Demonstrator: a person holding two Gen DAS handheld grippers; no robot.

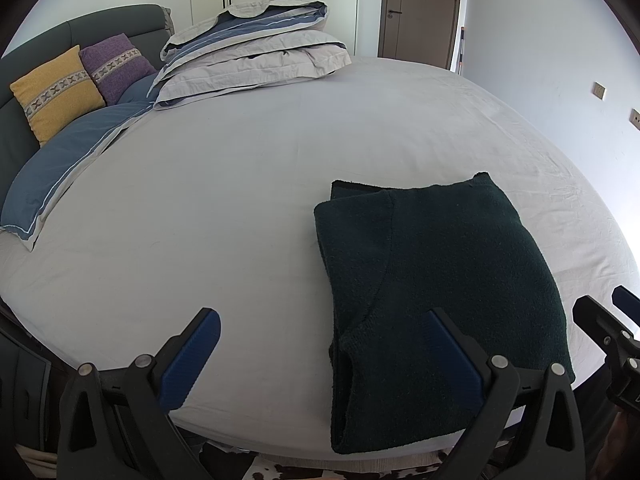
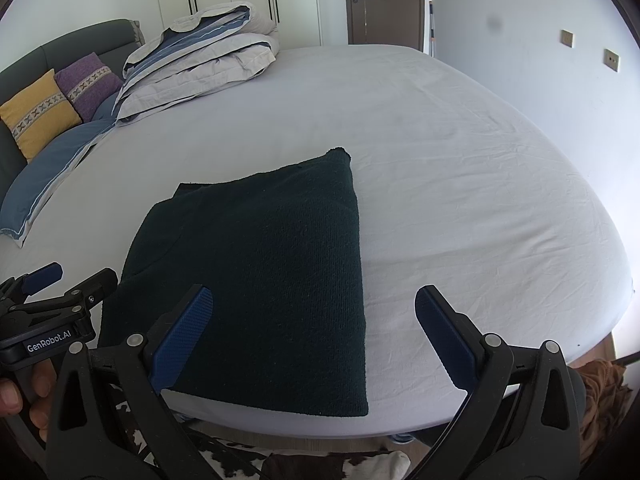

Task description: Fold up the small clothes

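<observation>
A dark green sweater [image 2: 260, 280] is laid folded at the bed's [image 2: 460, 184] near edge, its long axis running from that edge toward the far side. The left gripper [image 1: 320, 356] and right gripper [image 2: 314, 334] are held above the near edge, tongs spread wide, nothing gripped. A hand [image 2: 28, 396] is seen holding the left one.

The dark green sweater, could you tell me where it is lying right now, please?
The dark green sweater lies folded at the bed's near edge, ahead of both open grippers.
</observation>
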